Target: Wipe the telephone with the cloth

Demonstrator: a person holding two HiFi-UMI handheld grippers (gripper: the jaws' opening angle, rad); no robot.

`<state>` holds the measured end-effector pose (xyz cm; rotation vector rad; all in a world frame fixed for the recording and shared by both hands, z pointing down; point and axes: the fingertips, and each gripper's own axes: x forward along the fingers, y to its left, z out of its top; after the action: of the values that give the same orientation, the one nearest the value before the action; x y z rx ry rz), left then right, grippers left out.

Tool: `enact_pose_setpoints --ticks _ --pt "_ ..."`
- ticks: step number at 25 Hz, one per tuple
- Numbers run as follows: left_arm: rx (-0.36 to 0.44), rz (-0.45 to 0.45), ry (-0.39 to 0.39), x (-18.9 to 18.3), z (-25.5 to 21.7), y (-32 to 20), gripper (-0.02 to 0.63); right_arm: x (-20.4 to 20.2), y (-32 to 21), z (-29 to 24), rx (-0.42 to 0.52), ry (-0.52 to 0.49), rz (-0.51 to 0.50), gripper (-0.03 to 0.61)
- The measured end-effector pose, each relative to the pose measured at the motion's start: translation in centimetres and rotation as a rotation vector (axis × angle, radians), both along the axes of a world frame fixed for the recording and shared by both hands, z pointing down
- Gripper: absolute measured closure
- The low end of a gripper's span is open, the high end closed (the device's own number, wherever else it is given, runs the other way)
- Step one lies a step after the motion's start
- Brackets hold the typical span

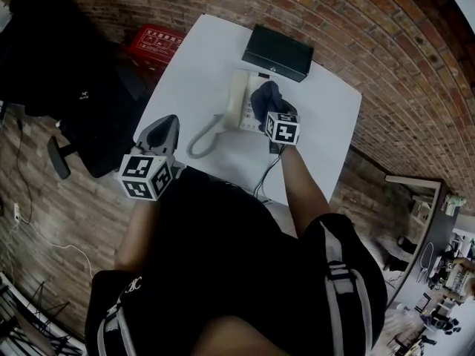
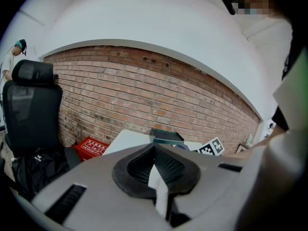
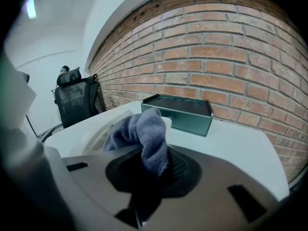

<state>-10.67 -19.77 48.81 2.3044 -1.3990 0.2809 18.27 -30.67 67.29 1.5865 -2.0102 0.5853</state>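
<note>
The white telephone lies on the white table, its handset on the left and a coiled cord trailing toward me. My right gripper is shut on a bunched blue-grey cloth, which rests on the phone's right half. In the right gripper view the cloth stands up between the jaws of the right gripper, with the telephone just beyond. My left gripper hovers at the table's left front edge, away from the phone. The left gripper is shut on nothing.
A dark box sits at the table's far edge against the brick wall, just behind the phone. A red crate and a black office chair stand on the floor to the left. A thin cable runs off the near edge.
</note>
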Motion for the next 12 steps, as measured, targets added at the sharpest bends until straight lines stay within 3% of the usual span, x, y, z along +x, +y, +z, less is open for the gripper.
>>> enact_pose_setpoints --ticks 12 --pt "-0.011 0.061 -0.003 3.0 0.4 -0.3 0.617 -0.6 4.8 1.2 -0.001 -0.012 -0.016 0.532"
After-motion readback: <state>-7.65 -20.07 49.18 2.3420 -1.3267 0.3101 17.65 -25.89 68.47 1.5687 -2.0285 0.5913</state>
